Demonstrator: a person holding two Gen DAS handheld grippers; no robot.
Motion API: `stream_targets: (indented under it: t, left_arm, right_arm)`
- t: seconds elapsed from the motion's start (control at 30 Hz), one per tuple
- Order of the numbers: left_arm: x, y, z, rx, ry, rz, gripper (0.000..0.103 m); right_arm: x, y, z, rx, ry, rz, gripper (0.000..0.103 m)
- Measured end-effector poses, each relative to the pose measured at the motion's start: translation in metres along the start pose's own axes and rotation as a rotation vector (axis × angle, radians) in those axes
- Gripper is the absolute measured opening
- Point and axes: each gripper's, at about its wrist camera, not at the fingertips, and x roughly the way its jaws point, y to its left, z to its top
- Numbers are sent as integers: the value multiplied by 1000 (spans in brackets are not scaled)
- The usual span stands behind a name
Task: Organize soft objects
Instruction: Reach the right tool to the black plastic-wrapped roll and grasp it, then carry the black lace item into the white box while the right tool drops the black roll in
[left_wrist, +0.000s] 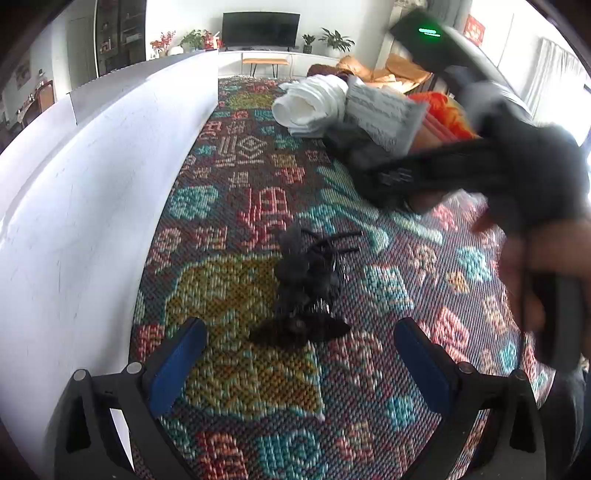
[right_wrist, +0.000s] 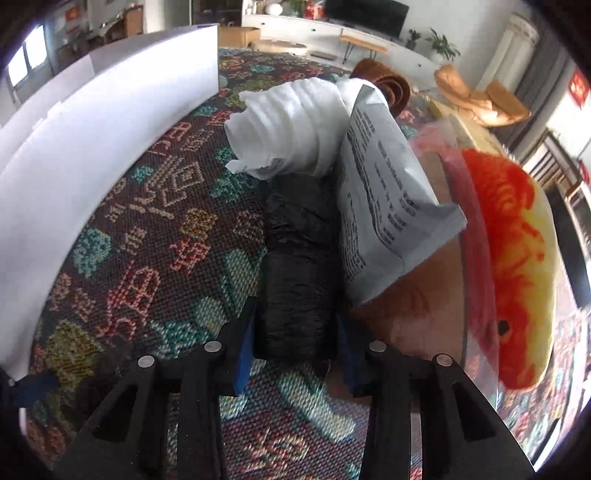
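My right gripper (right_wrist: 295, 347) pinches the near end of the black plastic-wrapped bundle (right_wrist: 299, 258), which looks light, squashy and slippery; gripping mid-body seems safer. Beyond lies the white foam roll (right_wrist: 291, 125). My left gripper (left_wrist: 299, 365) hangs wide, empty.

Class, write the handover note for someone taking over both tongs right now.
Right tongs: closed on the black wrapped bundle, at its near end.
Left tongs: open, empty, above the small black tangled item on the patterned rug.
Pile beside the bundle: white foam roll, grey mailer bag, orange plush.
Done: nothing visibly sorted.
Left: everything.
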Motion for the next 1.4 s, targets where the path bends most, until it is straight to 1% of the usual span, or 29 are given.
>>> stream_targets:
  t: [0.07,0.1,0.23,0.27,0.33,0.4,0.43,0.47,0.5,0.53,0.57,0.6,0.63,0.67,0.7,0.77,0.8,0.83,0.87,0.9,0.93,0.97,1.0,1.1,1.13,1.2,1.23,1.3,1.4]
  left_arm:
    - [7,-1,6,7,-6,21,99]
    - [12,-1,9,17,-4,35,95]
    - [26,-12,15,97,-11,108,90]
    - [27,-13,17,109,-22,108,88]
    - [29,-13,19,101,-31,102,84]
    - [31,-14,25,102,-39,103,71]
    - [32,-15,27,105,-42,104,67]
    - [34,-16,30,108,-41,101,60]
    - [33,-16,30,113,-41,96,47]
    - [31,-18,29,120,-39,87,42]
    - [31,-19,29,126,-34,90,38]
    - [30,-19,28,126,-31,87,38]
    - [30,-18,28,119,-30,80,38]
    - [29,-17,27,108,-30,73,38]
    - [29,-15,28,95,-30,66,38]
    - [28,-14,28,68,-27,44,38]
    - [27,-14,28,59,-23,30,38]
    - [26,-14,29,52,-18,14,38]
    - [24,-15,29,46,-13,-3,38]
    - [23,-15,30,31,-6,-27,38]
    - [18,-13,32,6,-4,-59,38]
    - [10,-11,35,-20,-12,-95,37]
    - [0,-10,38,-39,-26,-122,38]
    - [-37,-3,51,-73,-86,-194,38]
    - [-53,2,56,-81,-112,-214,38]
    - [-82,15,63,-89,-161,-221,38]
    - [-97,25,65,-91,-190,-209,38]
    - [-125,50,69,-98,-236,-153,38]
    - [-155,99,66,-132,-270,-28,38]
  right_arm:
    - [-22,-12,-16,55,-18,80,39]
    - [-35,-19,-27,81,-29,114,39]
    - [-94,-51,-89,184,-73,227,39]
    - [-105,-63,-106,214,-84,235,39]
    - [-117,-86,-129,275,-114,201,39]
    - [-116,-115,-143,332,-153,115,40]
    - [-111,-131,-147,356,-166,73,40]
    - [-103,-144,-151,379,-170,41,40]
    - [-94,-156,-154,396,-159,17,40]
    - [-87,-165,-158,402,-134,6,41]
    - [-76,-173,-159,399,-93,8,45]
    - [-67,-176,-160,395,-57,32,47]
    - [-72,-182,-167,392,-58,51,51]
    - [-75,-182,-166,380,-55,37,64]
    - [-79,-181,-163,367,-48,13,69]
    - [-85,-180,-155,358,-68,0,72]
    - [-86,-182,-152,360,-79,13,70]
    - [-83,-182,-148,358,-69,39,48]
    - [-73,-185,-147,346,6,32,39]
    - [-68,-187,-143,346,51,19,38]
    - [-70,-189,-140,366,57,13,37]
    - [-76,-190,-138,379,66,-17,37]
    - [-87,-188,-136,389,38,-36,37]
    - [-137,-169,-125,376,-90,-6,37]
    - [-153,-157,-119,354,-123,8,37]
    - [-177,-123,-105,294,-169,77,37]
    - [-186,-104,-96,268,-187,121,37]
    - [-204,-62,-77,216,-222,231,37]
    - [-219,8,-47,146,-249,422,37]
